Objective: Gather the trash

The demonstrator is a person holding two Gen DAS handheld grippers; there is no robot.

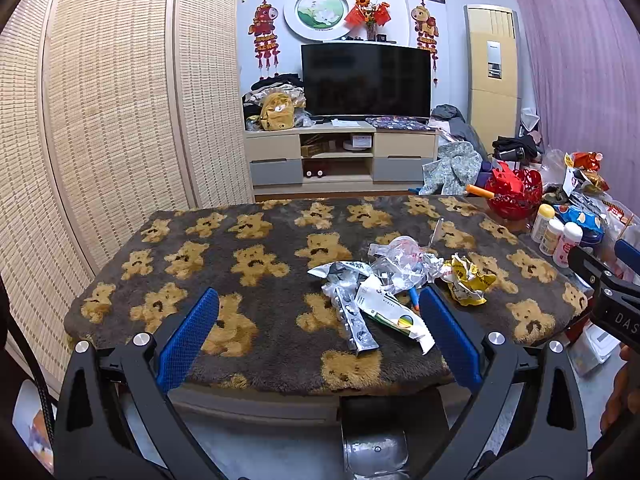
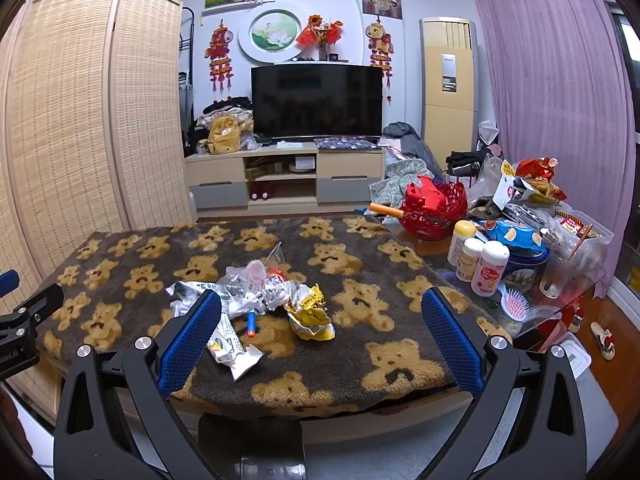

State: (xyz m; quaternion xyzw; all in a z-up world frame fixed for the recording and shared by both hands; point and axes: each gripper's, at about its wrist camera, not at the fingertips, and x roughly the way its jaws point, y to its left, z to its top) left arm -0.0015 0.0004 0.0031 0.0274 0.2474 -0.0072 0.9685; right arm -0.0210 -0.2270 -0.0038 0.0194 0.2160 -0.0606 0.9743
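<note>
The trash is lying in a loose heap on the bear-print blanket [image 1: 248,240] that is covering the table, and every place here is being told from that heap. At its near end a white and green sachet [image 1: 394,314] is pointing toward the table's front edge, with a silvery blister strip [image 1: 354,322] lying just beside it; behind these, crumpled clear plastic [image 1: 400,260] is piling up in the middle, and a yellow crumpled wrapper [image 2: 310,314] is sitting on the heap's right side, touching it or very nearly. A small blue and orange foam dart [image 2: 251,324] is resting at the front of the heap, between the sachet and the yellow wrapper. Well to the right of the heap, bottles [image 2: 478,264] and a red basket [image 2: 436,210] are crowding the table's bare end. The left gripper [image 1: 320,328] is hovering before the heap's near end with its jaws standing wide apart and nothing between the pads; the right gripper [image 2: 320,328] is doing the same, empty and spread wide, with the heap showing by its left finger. All of this is looking very light, thin and crinkly, likely to slip or spring back when squeezed, and the plush pile may be snagging the edges. The blister strip is probably stiffer; pinching it across its narrow width seems best. For the wrappers, a bunched, raised fold should be giving the surest hold.
</note>
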